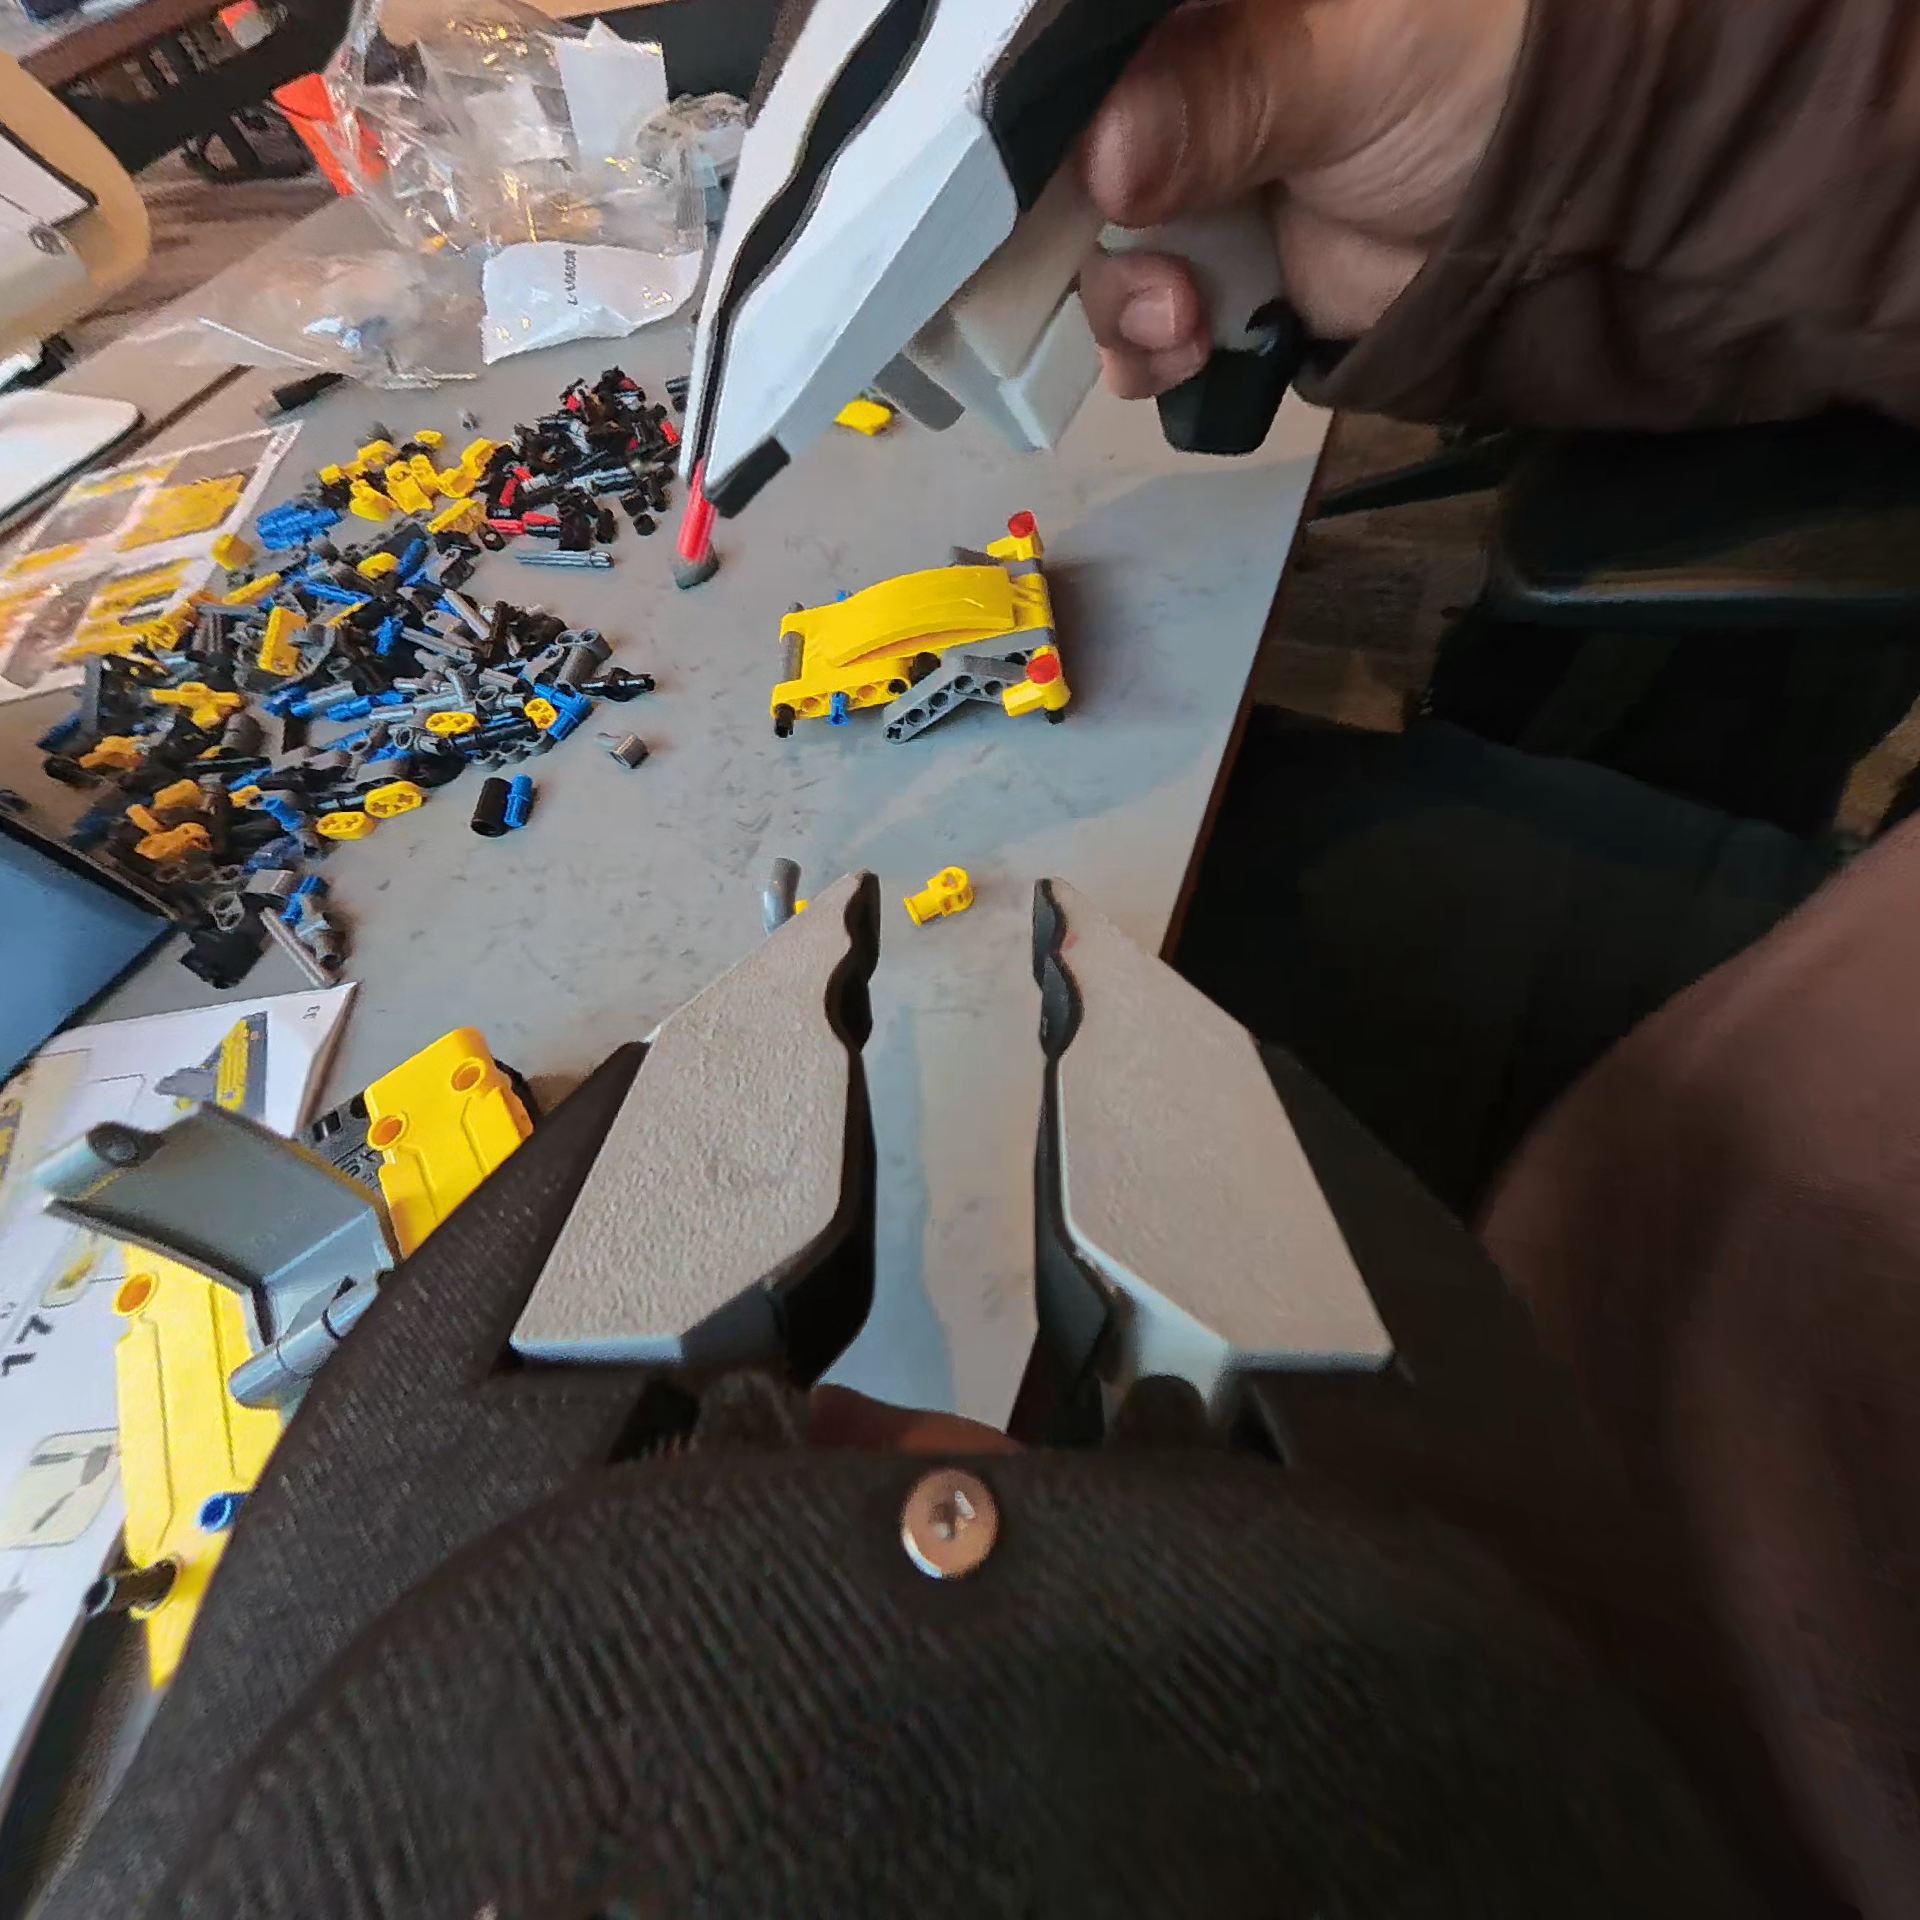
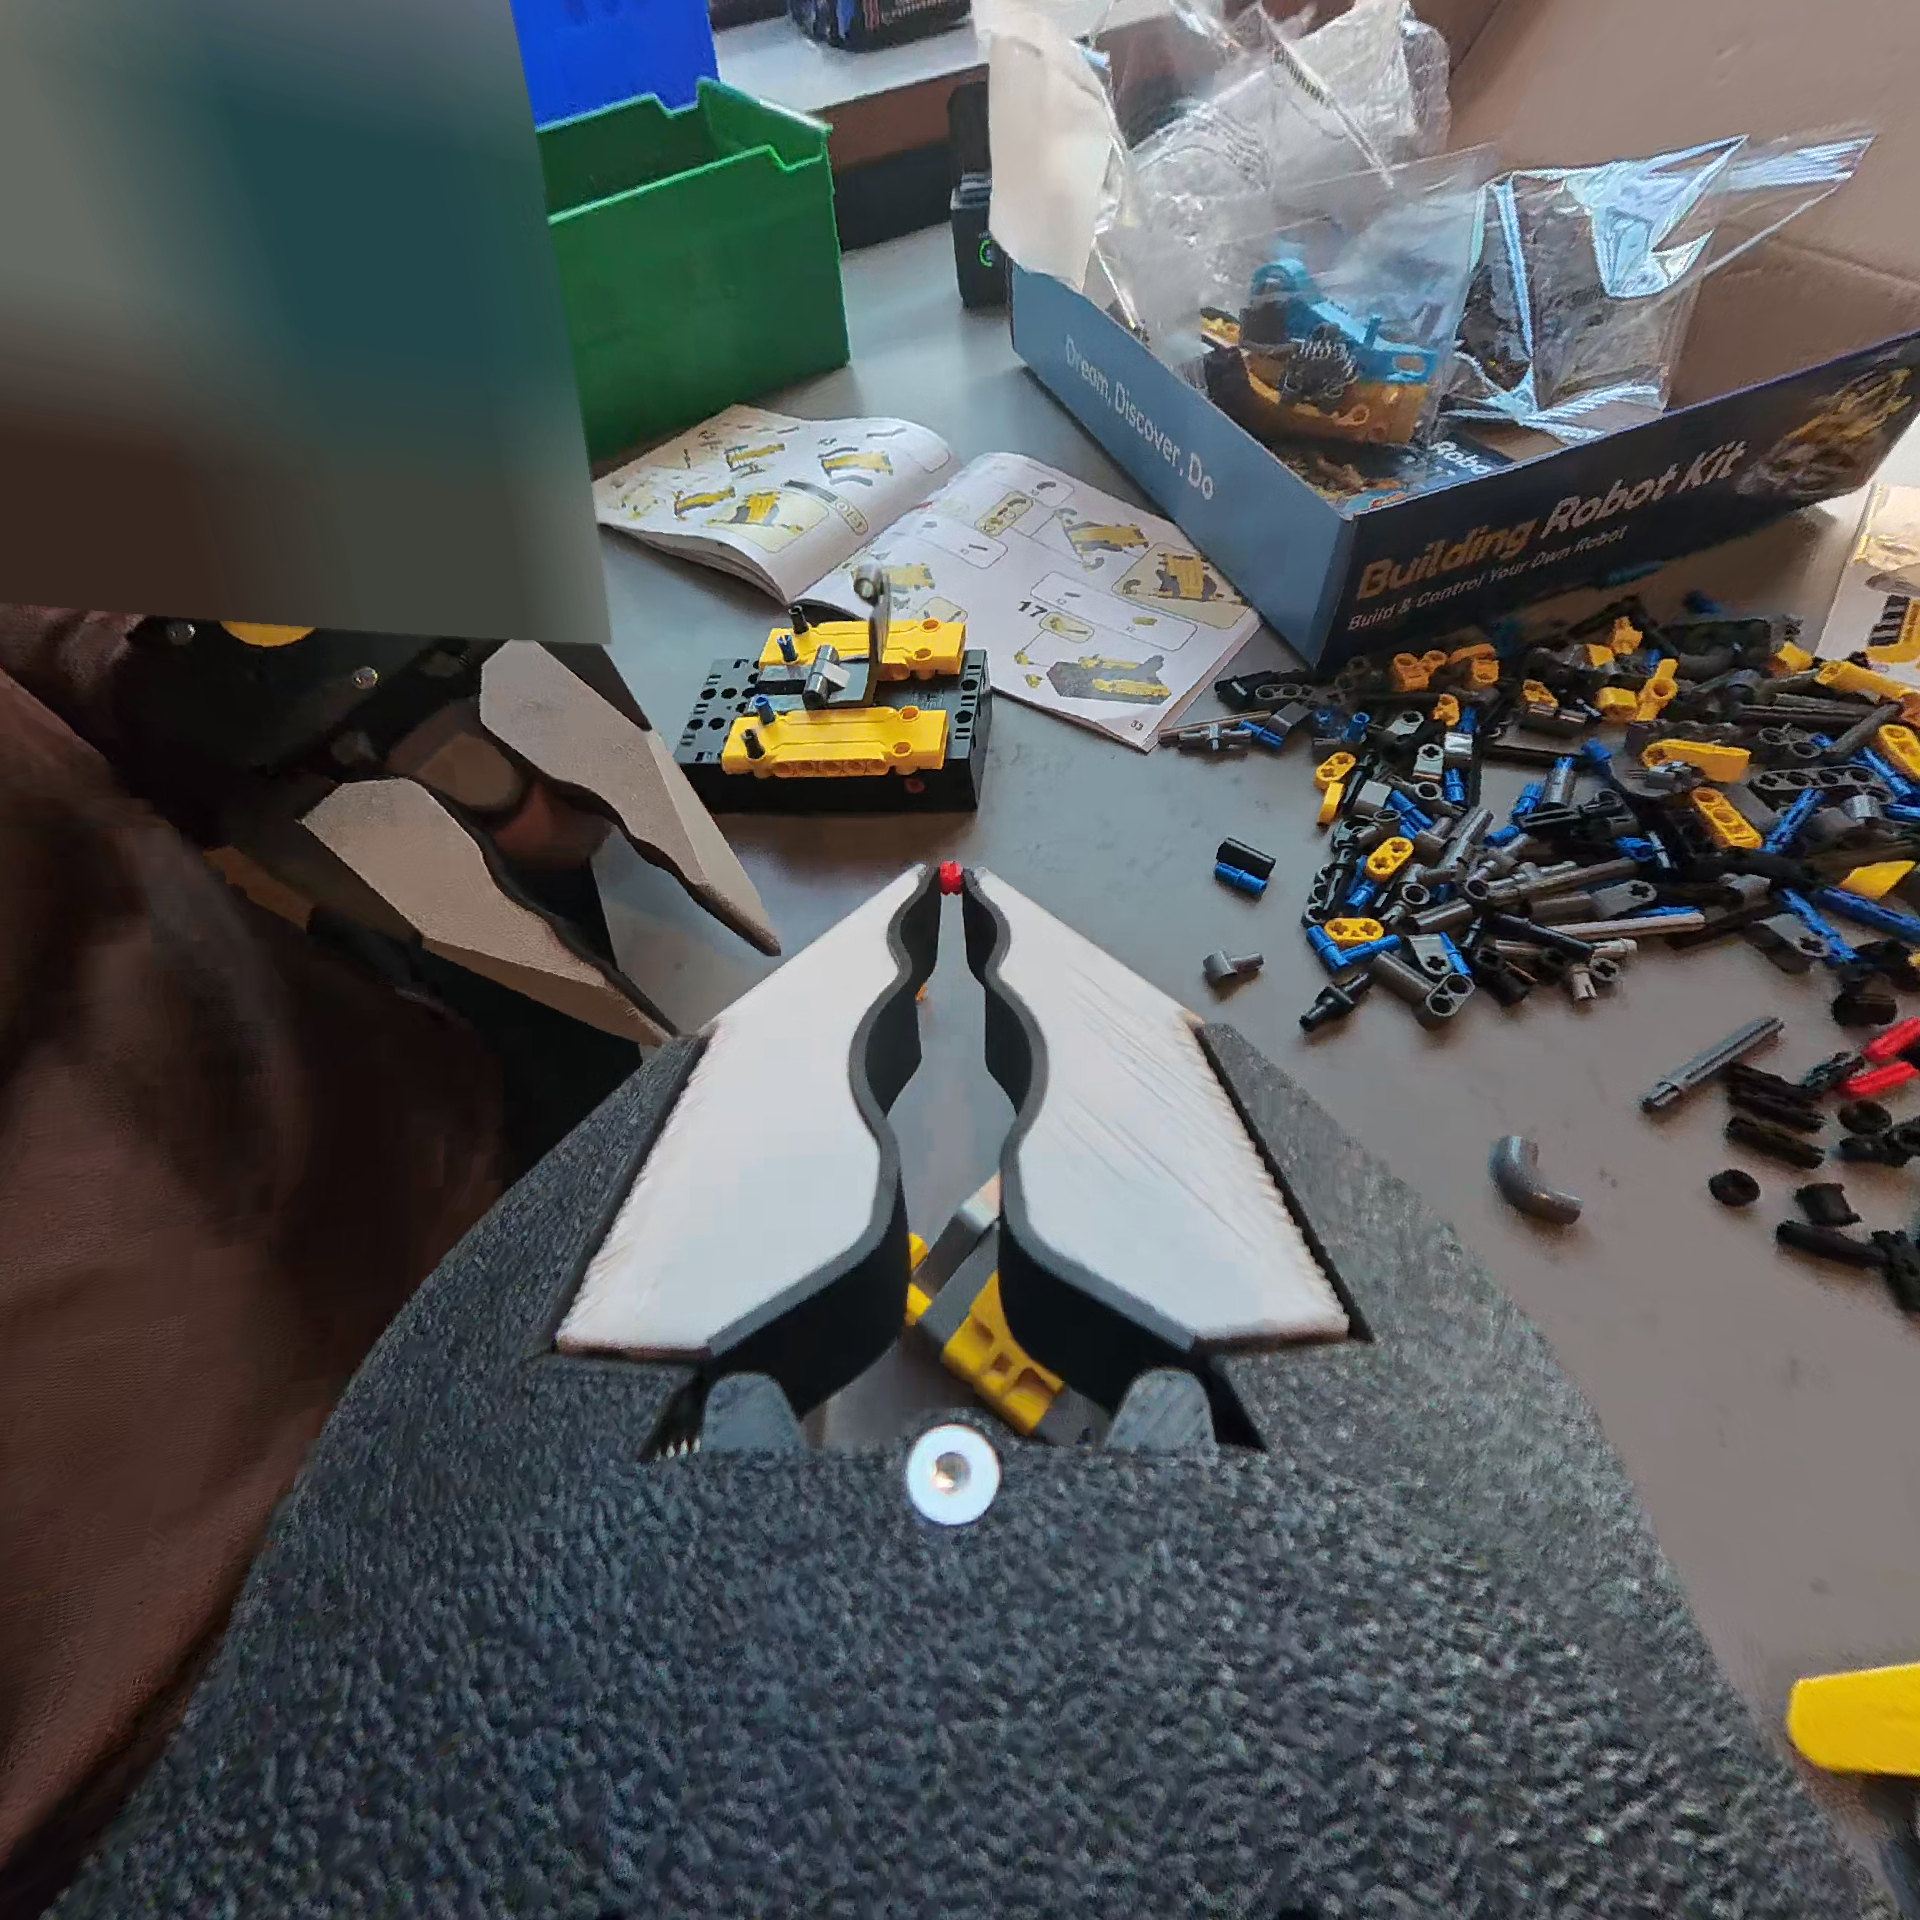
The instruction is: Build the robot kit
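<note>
At the upper middle of the left wrist frame, the right gripper (image 1: 712,488) is clenched on a red rod (image 1: 694,525), held upright with a small grey piece (image 1: 696,569) at its lower end that touches or nearly touches the grey table (image 1: 644,883). In the right wrist frame only the rod's red tip (image 2: 947,879) shows, pinched between the fingertips. A hand (image 1: 1247,197) squeezes the white handle at upper right.

The left gripper (image 1: 954,899), lower middle of that frame, stands released and holds nothing; a small yellow connector (image 1: 938,896) lies on the table just beyond its tips, with a grey peg (image 1: 777,885) beside the left finger.

Right of centre lies a yellow assembly (image 1: 925,644), apart from both grippers. A heap of loose pieces (image 1: 343,665) fills the left half. At lower left, a yellow and grey block (image 1: 436,1132) rests on an open booklet (image 1: 187,1060).

In the right wrist frame, a blue box (image 2: 1455,520) with plastic bags (image 2: 1351,187) sits at upper right, and a green bin (image 2: 686,260) at upper left.
</note>
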Demonstrator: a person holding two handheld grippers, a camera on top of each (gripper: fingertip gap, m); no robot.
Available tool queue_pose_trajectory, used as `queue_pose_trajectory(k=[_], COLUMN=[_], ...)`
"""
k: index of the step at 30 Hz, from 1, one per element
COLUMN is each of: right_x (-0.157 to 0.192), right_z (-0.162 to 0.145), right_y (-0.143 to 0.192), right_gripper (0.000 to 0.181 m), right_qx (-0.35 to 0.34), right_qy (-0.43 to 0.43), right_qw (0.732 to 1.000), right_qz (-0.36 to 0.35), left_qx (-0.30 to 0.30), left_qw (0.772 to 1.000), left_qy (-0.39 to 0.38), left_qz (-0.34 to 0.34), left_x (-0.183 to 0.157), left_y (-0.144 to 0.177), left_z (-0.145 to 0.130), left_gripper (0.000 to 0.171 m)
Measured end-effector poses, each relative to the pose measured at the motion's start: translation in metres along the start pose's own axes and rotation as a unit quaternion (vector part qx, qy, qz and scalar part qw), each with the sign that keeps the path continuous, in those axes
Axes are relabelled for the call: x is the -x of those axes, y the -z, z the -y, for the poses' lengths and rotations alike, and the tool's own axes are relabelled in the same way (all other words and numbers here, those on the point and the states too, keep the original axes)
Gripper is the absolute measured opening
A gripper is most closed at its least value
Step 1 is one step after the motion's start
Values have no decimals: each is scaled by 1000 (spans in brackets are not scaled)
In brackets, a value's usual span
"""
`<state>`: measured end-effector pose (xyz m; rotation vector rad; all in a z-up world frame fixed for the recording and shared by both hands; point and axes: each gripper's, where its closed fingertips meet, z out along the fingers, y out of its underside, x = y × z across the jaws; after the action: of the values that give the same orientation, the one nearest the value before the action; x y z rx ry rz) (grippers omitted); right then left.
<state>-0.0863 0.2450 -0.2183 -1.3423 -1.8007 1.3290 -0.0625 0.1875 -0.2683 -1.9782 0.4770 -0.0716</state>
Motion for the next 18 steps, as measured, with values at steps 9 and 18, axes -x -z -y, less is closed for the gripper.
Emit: queue_pose_trajectory(k=[9,18], right_x=[-33,-29], right_z=[57,35], right_y=[-11,-24], right_gripper=[4,4], right_qx=[-55,0], right_qy=[19,53], right_qw=[998,998], right_qz=[22,33], left_qx=[-16,-44], left_qw=[990,989], left_qy=[73,106], left_qz=[-115,-90], left_x=[-16,-7], left_y=[-4,-5], left_z=[16,19], left_gripper=[31,27])
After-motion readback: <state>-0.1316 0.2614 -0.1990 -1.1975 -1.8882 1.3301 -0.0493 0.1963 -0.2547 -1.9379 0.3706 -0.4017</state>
